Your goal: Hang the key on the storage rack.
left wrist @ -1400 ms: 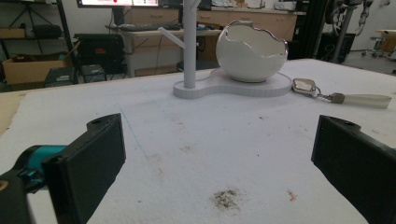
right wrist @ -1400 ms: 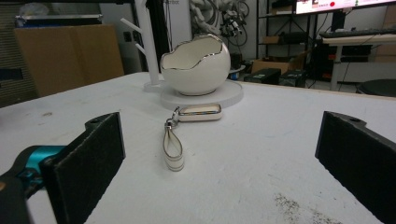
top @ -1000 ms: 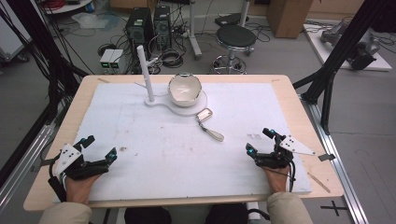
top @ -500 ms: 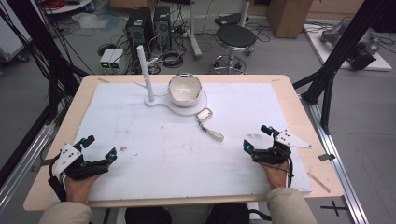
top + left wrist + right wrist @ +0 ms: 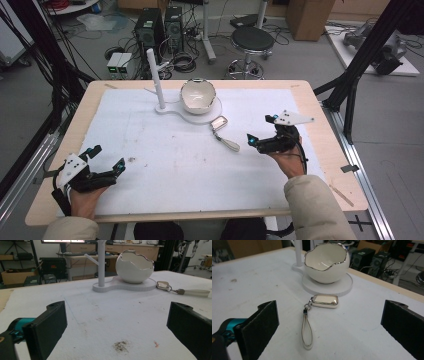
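Right gripper view: my right claw (image 5: 329, 327) stands wide open, empty. Just ahead, between its jaws, the key fob (image 5: 325, 301) lies flat on the desk (image 5: 367, 330): pale rectangular, silver-rimmed, ring and cream strap loop (image 5: 307, 333) trailing toward me.

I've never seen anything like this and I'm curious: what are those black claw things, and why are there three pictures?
A person sits at a table holding a squeeze tool in each hand: the left gripper and the right gripper. Both are open and hold nothing. One picture comes from a camera overhead; the other two come from little cameras riding on each tool, looking past its black jaws. On the white mat lie a key fob with a strap, and an egg-shaped bowl on a white stand. The right gripper points at the key fob.
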The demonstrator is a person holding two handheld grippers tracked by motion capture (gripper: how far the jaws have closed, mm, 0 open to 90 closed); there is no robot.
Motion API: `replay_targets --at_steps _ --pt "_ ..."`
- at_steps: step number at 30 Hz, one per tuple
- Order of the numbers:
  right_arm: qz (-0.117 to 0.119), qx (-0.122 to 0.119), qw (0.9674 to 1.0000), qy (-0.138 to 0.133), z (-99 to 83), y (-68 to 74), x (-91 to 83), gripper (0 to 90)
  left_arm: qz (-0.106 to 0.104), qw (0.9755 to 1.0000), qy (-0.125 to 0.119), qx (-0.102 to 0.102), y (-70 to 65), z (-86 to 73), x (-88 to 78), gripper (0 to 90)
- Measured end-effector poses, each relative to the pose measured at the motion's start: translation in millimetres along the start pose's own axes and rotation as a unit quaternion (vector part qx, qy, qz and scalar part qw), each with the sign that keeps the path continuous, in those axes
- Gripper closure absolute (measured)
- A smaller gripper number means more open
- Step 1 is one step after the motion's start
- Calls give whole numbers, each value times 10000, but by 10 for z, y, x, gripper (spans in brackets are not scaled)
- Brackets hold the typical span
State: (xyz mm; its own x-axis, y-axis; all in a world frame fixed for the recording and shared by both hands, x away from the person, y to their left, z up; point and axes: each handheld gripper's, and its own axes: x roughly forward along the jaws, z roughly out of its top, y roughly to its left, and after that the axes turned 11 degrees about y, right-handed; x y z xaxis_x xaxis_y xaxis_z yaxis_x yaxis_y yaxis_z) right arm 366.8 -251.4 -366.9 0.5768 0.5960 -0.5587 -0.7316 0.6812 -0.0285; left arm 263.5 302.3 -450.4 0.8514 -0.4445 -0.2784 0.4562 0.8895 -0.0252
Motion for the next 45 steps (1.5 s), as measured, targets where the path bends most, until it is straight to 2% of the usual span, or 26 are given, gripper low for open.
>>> replay_targets --at_steps 2,4,5,7,10,11,12,13,14,15,16,17,22,23,24,26,29,33,34,36,39,42,44,45 --pt "77 -8 9998 186 103 -8 58 6 -6 10000 -13 -6 0 -1 0 33" --pt "111 -64 9996 234 148 -16 89 5 -6 10000 -9 -7 0 -1 0 33" --pt "179 -103 9991 368 237 -24 160 6 1 10000 -19 -27 0 -1 2 34" --pt "229 -155 9981 543 299 -22 213 5 -11 10000 -8 -40 3 0 3 33" --pt "320 -221 9969 690 351 -22 275 5 -11 10000 10 -14 4 1 1 34" --pt "378 -288 9945 934 391 -22 357 6 -16 10000 14 -6 4 1 1 34" --pt "378 -288 9945 934 391 -22 357 6 -20 10000 13 -5 5 1 1 34" --pt "467 -325 9903 1269 420 -27 431 6 -15 10000 1 -38 2 0 2 33" --pt "500 -335 9885 1384 431 -30 461 6 -25 10000 -1 -43 4 0 1 33" --pt "550 -368 9854 1570 455 -31 508 6 -25 10000 -1 -43 4 0 1 33" --pt "550 -368 9854 1570 455 -31 508 6 -17 10000 -3 -45 4 -1 0 33" --pt "587 -431 9804 1830 495 -28 578 6 -16 10000 -16 -40 4 -2 0 33" --pt "667 -456 9706 2269 568 -26 720 6 -21 10000 -4 -46 9 -1 -2 33" --pt "665 -552 9665 2415 581 -24 758 6 -14 10000 -13 -43 7 -2 0 33" --pt "664 -561 9653 2463 583 -22 771 6 -17 10000 -13 -41 7 -1 -1 33" --pt "701 -571 9584 2706 589 -9 823 6 -16 10000 -12 -41 7 -2 -1 33" --pt "724 -610 9508 2950 571 -5 885 6 -18 10000 -18 -40 6 -2 -1 33" --pt "673 -688 9388 3307 527 11 965 7 -21 10000 -17 -39 6 -2 -1 34" --pt "673 -688 9388 3307 527 11 965 7 -27 10000 -3 -44 8 -1 -1 34" --pt "681 -711 9345 3421 506 10 1016 7 -32 10000 8 -40 10 0 -1 33" --pt "639 -758 9308 3517 492 16 1062 16 -20 10000 -7 -49 5 -2 0 33" --pt "650 -758 9247 3673 475 28 1103 45 -17 10000 -8 -40 6 -2 0 33" --pt "649 -751 9194 3805 456 35 1130 50 -21 10000 -28 -20 7 -4 -7 34" --pt "649 -751 9194 3805 456 35 1130 50 -21 10000 -28 -20 7 -4 -7 33"
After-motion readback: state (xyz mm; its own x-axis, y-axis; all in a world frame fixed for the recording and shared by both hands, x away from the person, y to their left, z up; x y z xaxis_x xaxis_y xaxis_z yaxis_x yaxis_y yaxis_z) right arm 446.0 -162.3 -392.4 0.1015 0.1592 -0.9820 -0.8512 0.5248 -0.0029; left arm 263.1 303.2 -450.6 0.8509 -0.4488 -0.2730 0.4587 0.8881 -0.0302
